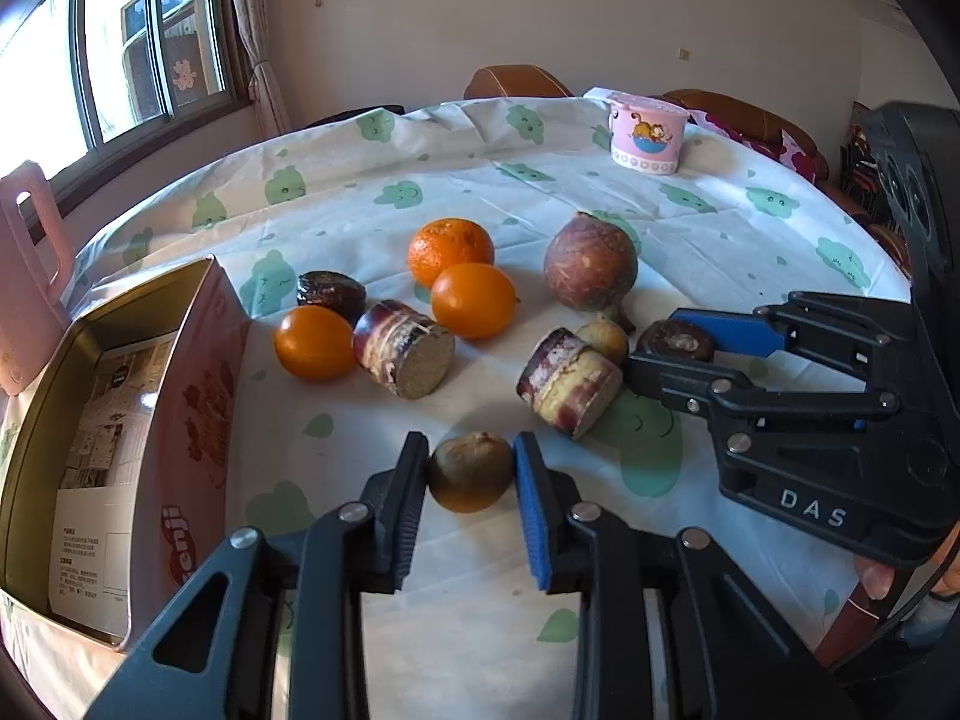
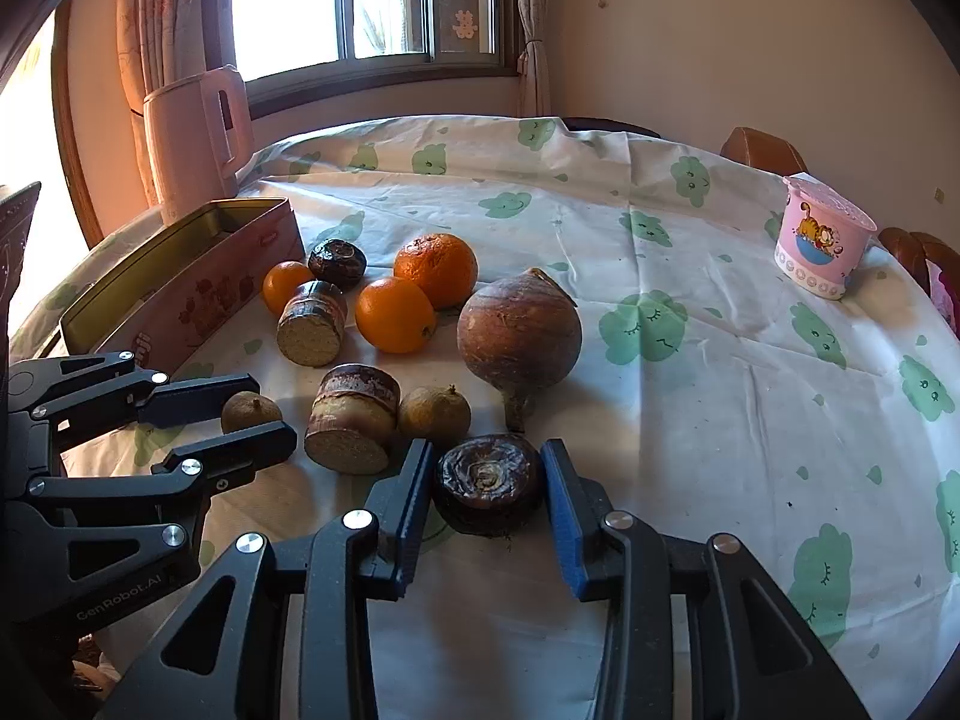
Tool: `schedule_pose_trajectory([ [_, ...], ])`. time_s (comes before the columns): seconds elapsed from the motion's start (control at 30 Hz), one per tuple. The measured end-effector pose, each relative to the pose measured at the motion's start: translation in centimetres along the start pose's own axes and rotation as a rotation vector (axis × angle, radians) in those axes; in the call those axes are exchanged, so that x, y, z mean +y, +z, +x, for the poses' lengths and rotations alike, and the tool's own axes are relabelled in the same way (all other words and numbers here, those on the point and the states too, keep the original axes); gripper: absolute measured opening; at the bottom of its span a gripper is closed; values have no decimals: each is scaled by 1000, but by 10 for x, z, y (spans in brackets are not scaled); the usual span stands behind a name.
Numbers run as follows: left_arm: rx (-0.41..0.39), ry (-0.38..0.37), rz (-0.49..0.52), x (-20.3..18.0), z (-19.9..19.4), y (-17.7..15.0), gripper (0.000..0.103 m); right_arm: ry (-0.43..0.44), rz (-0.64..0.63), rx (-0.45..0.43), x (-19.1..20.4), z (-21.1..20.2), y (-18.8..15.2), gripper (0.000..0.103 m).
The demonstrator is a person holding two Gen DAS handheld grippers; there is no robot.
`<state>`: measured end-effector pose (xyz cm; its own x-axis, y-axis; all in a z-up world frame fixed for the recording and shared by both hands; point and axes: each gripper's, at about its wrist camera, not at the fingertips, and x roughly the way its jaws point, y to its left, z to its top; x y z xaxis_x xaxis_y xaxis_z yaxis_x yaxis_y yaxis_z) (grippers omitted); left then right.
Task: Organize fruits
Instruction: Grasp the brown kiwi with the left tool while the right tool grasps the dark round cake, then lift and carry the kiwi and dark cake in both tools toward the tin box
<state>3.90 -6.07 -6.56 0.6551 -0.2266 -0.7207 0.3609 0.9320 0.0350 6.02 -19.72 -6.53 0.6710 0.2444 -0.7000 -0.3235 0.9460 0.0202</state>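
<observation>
Left tool [image 1: 471, 471] is clamped on a small brown longan-like fruit [image 1: 471, 472], pads pressed against both its sides; fruit is seen resting on the table [image 1: 420, 192], which is covered with a white cloth with green prints. Right tool [image 2: 487, 483] is clamped on a dark wrinkled water-chestnut-like fruit [image 2: 489, 483], also low on the table, pads touching both sides.

Just ahead of the left tool a cut sugarcane piece [image 1: 567, 381] is seen, lying on its side; a second small brown fruit [image 1: 606, 339] sits just behind it. Further ahead and to the left of the left tool: another sugarcane piece [image 1: 402, 348], touching a small smooth orange [image 1: 315, 342] on its left. A second smooth orange [image 1: 474, 300] and a rough mandarin [image 1: 450, 249] are seen behind, touching each other. A second dark chestnut-like fruit [image 1: 330, 295] lies behind the left orange. A large reddish-brown round root [image 1: 591, 270] stands ahead, between both tools' lines.

An open pink tin box [image 1: 192, 396] is placed to the left of the left tool, paper leaflets inside. A pink cartoon cup [image 1: 647, 131] is far ahead, well apart from the fruits. A pink jug [image 2: 198, 132] is seen beyond the tin, near the window [image 2: 390, 0].
</observation>
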Motion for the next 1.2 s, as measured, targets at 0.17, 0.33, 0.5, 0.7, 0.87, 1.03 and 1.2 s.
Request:
schedule_pose_trajectory([
  [0.17,-19,-10,-11,3,-3,-1,31,9,13,-38,-3,-6,-1,38],
  [0.33,-55,2,-23,6,-8,-1,31,12,7,-75,-2,-11,-1,38],
  [0.5,-93,17,-36,9,-14,-2,31,15,3,-110,-1,-16,-2,38],
  [0.7,-131,36,-43,10,-19,-3,31,17,-3,-142,0,-20,-4,38],
  [0.87,-156,56,-42,10,-22,-3,31,14,-9,-166,1,-23,-5,38],
  [1.03,-179,71,-43,9,-25,-3,31,11,-11,-189,2,-26,-6,38],
  [1.2,-211,91,-40,8,-29,-5,31,12,-20,-226,3,-32,-8,38],
])
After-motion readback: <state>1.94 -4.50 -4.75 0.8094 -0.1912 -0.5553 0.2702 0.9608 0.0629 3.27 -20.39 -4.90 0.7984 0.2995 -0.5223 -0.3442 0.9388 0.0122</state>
